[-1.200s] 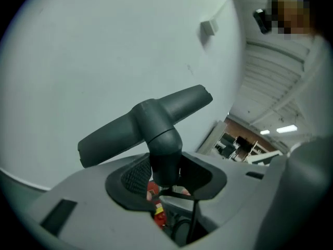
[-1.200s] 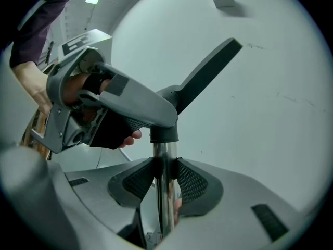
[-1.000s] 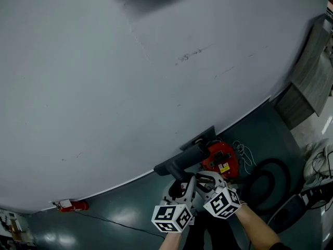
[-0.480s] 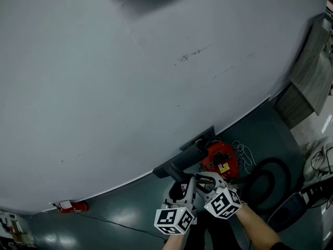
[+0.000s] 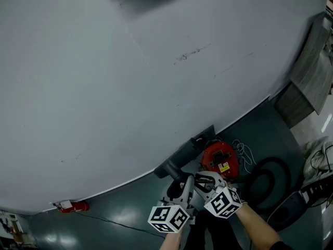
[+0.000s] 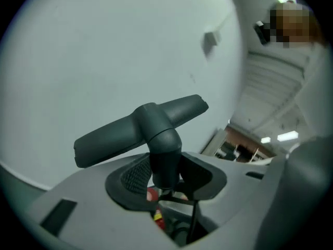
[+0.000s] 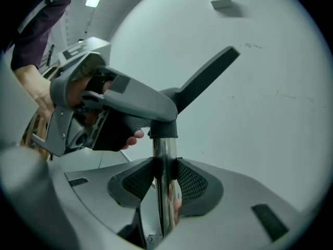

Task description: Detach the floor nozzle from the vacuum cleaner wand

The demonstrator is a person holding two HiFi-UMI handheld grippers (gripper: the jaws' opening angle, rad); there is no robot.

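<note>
Head view has both grippers low at the bottom edge, side by side and almost touching, pointing away from the person and slightly down, with a bare forearm behind each. The left gripper (image 5: 179,185) sits on the left, its marker cube tipped toward the camera. The right gripper (image 5: 206,180) is just beside it.

In the left gripper view the jaws are clenched on the dark neck of the nozzle (image 6: 136,134). The nozzle's long bar stands above the pads and slants up to the right.

In the right gripper view the jaws are clamped on the chrome wand (image 7: 164,191), which runs upright between the ribbed pads. Just above them the wand enters the nozzle's dark collar, so the two parts look joined. The left gripper grips that collar from the left, with the person's fingers showing under it.

Both tools are held up in front of a plain pale grey wall (image 5: 130,87) that fills most of the head view and carries a few scuff marks. Below it lies a dark green, glossy floor (image 5: 125,210). On the floor, right of the grippers, are a red vacuum body (image 5: 221,159), a black hose (image 5: 276,163) in a loop and some white cords. A wood-grain cabinet (image 5: 309,82) stands at the right edge, and a small red object lies at the wall's foot on the far left.

Compared with a second ago, both grippers keep their places. The left cube has rolled slightly, and the nozzle's bar now points more steeply up the wall.
</note>
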